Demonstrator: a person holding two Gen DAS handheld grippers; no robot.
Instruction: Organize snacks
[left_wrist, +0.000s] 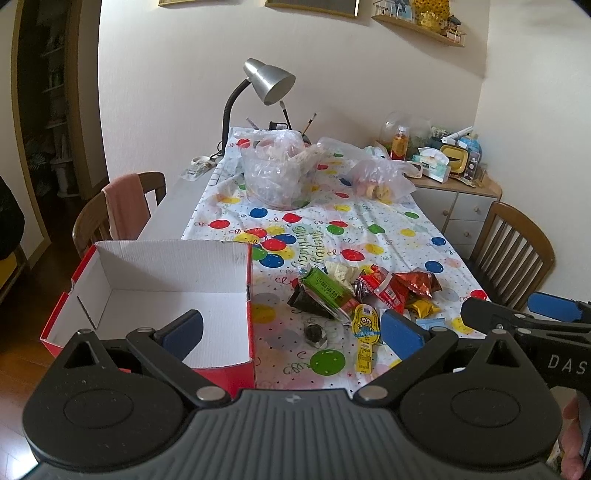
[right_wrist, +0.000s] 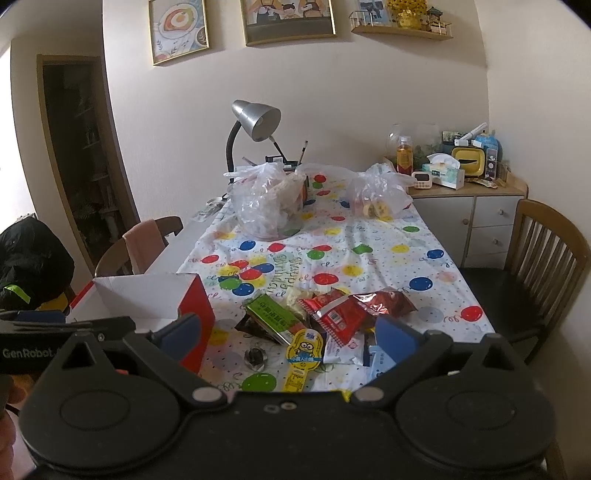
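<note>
Both hand-held grippers hover low over the near edge of the surface, each with its blue-padded fingers spread wide and nothing between them. The left hand-held gripper looks across the right wall of a red cardboard box, white inside and with nothing in it, which stands at the near left of the surface. The right hand-held gripper faces the pile of snacks just right of the box, lying on a white cloth printed with coloured balloons. In the pile a green packet leans on a dark one, red packets lie beside it, and a shiny brown-red bag sits at the far right. A yellow cartoon-figure packet lies nearest, and a small round dark sweet rests alone between it and the box. Farther back stand two clear plastic bags and a grey desk lamp. Wooden chairs flank the surface, and a cluttered cabinet stands at the back right.
</note>
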